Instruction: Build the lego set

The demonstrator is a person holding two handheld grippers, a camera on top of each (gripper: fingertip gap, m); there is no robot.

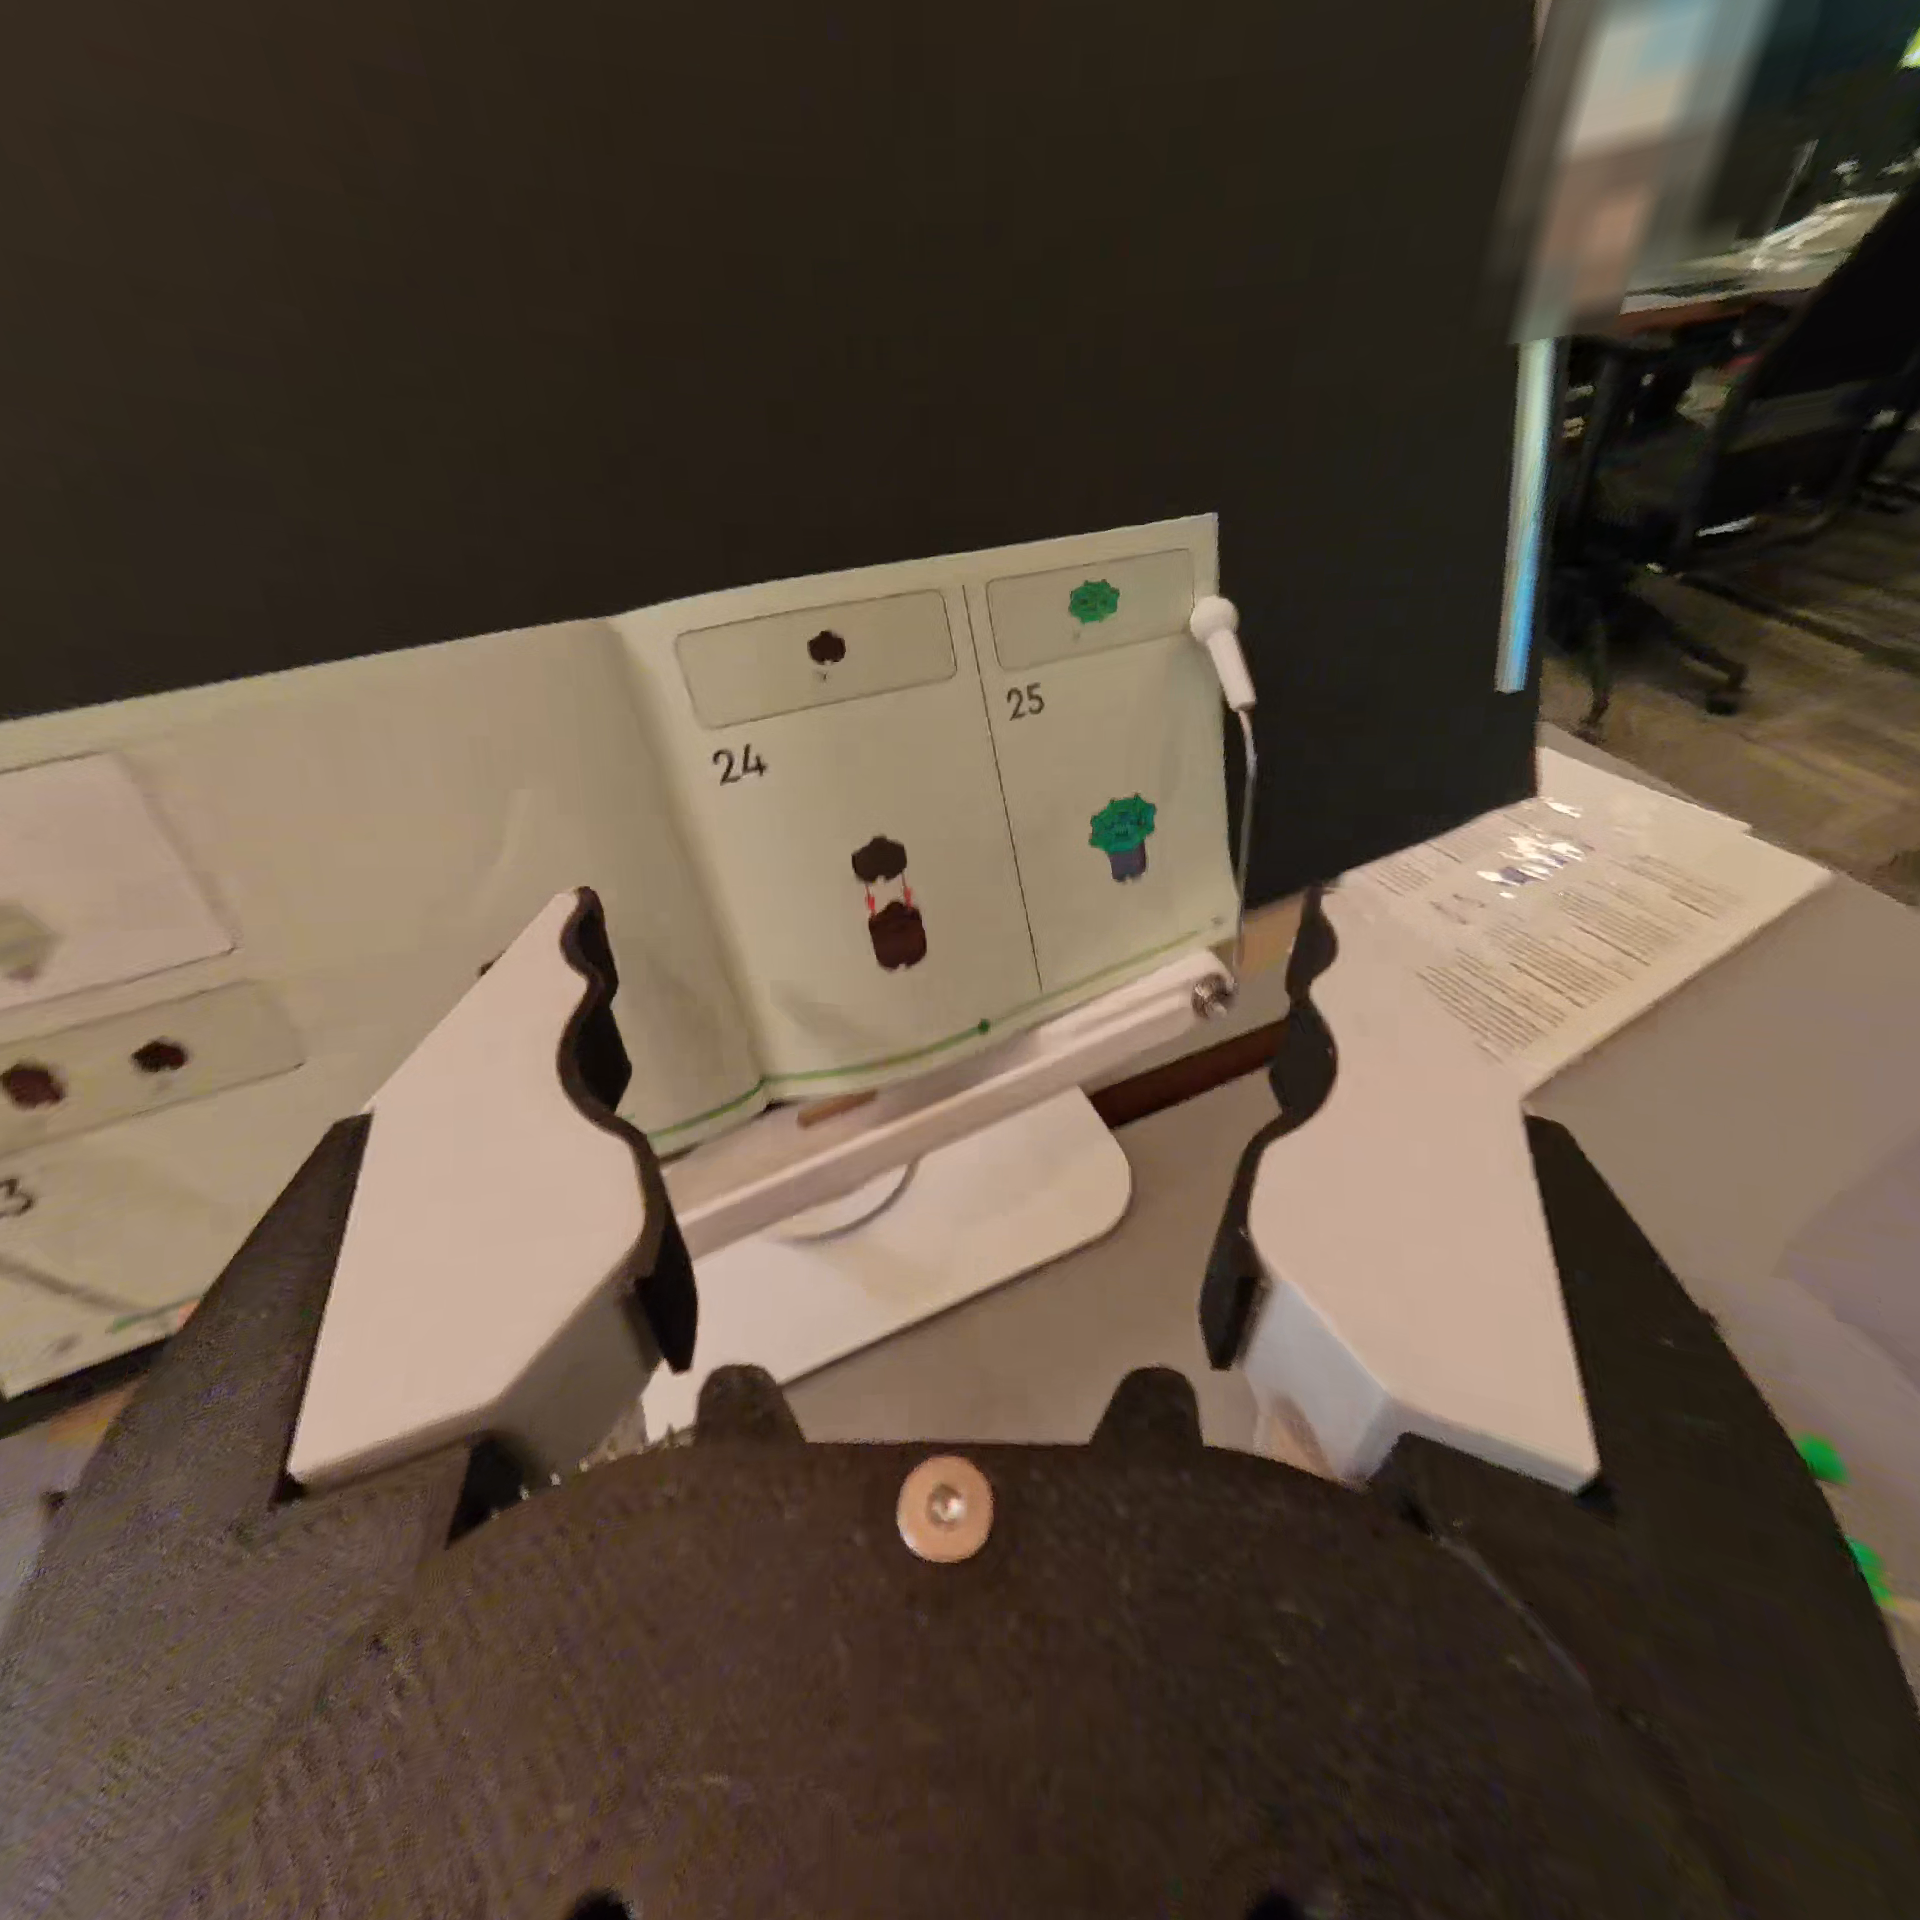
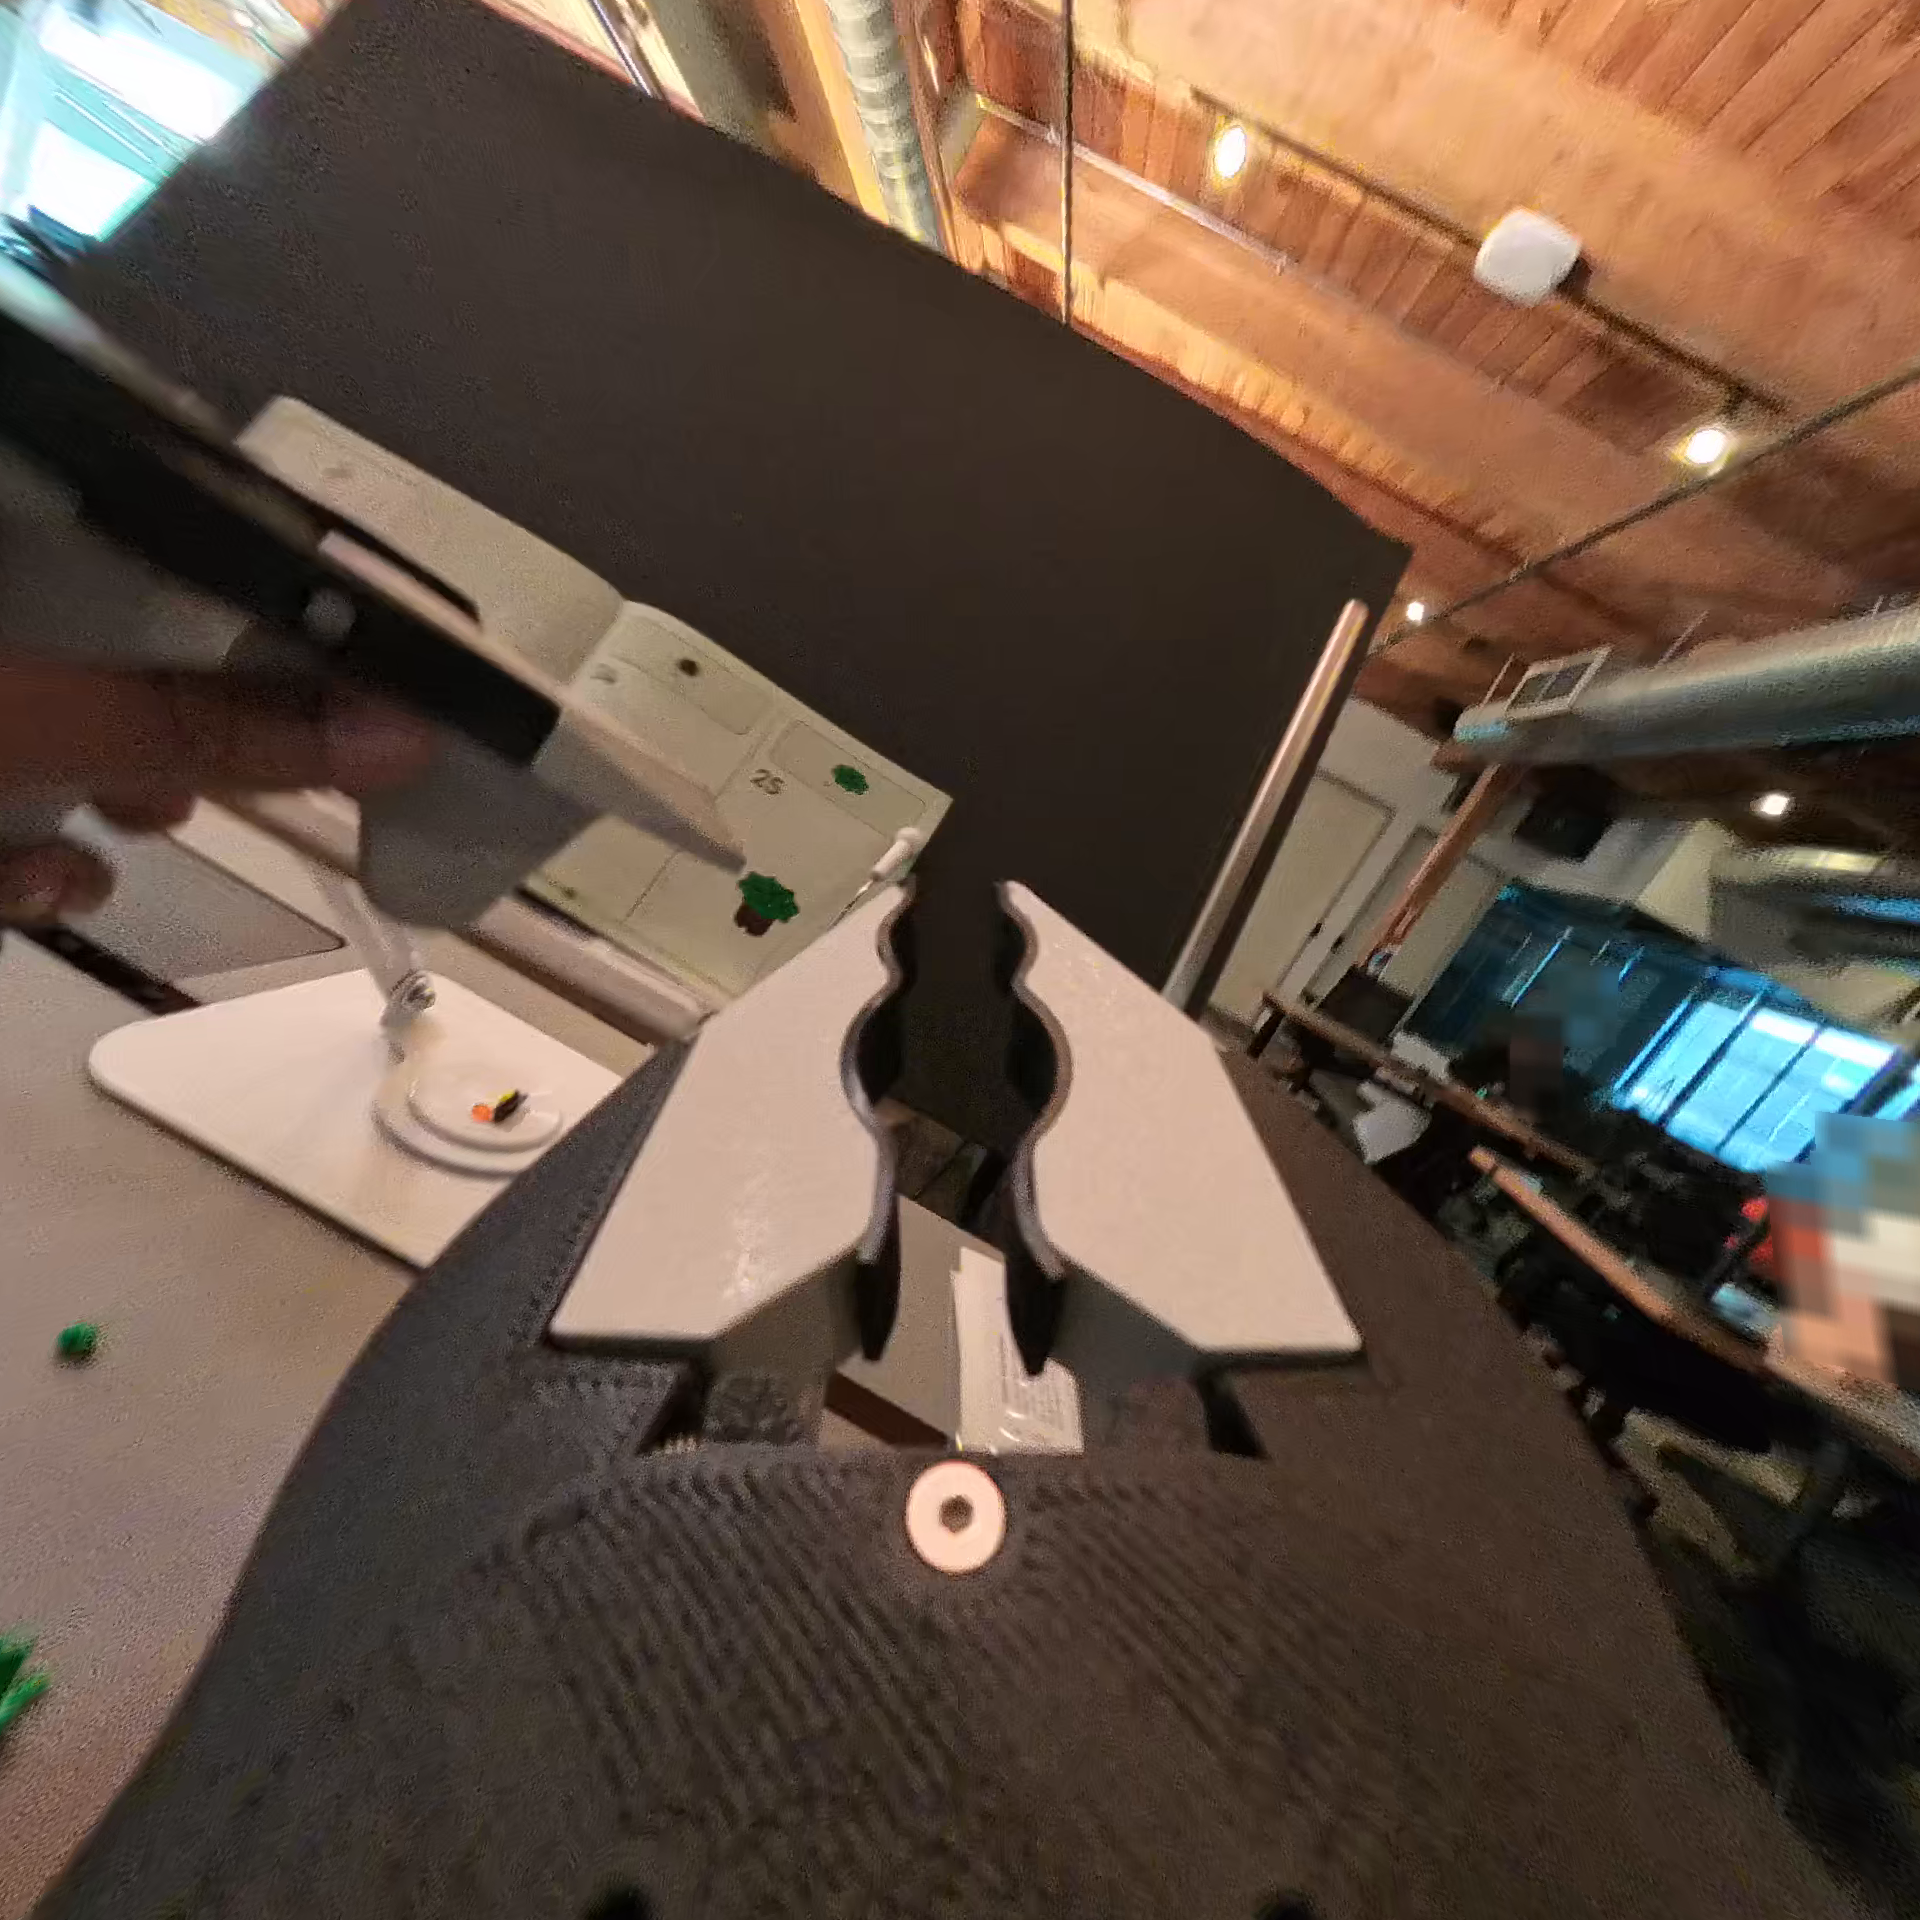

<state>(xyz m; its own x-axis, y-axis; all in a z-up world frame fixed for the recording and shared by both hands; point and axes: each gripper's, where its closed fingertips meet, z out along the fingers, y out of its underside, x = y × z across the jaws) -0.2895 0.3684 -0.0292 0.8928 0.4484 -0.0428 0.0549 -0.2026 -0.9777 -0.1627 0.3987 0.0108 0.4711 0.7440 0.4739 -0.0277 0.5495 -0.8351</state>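
Observation:
The instruction booklet (image 1: 883, 831) stands open on a white stand (image 1: 935, 1226) in front of a black board; its pages picture a brown build and a green-topped one. My left gripper (image 1: 951, 914) is open wide and empty, held above the table and facing the booklet. My right gripper (image 2: 956, 904) is tilted upward toward the board, jaws a narrow gap apart with nothing between them. Loose green Lego pieces (image 2: 78, 1340) lie on the table at the left, more at the edge (image 2: 16, 1683). A small orange and black piece (image 2: 499, 1110) sits on the stand base (image 2: 260, 1081).
The black board (image 1: 727, 312) closes off the back. A printed sheet in a plastic sleeve (image 1: 1579, 935) lies on the table at the right. Green pieces (image 1: 1823, 1460) show at the lower right. The left gripper (image 2: 468, 727) and a hand (image 2: 156, 748) appear blurred in the right wrist view.

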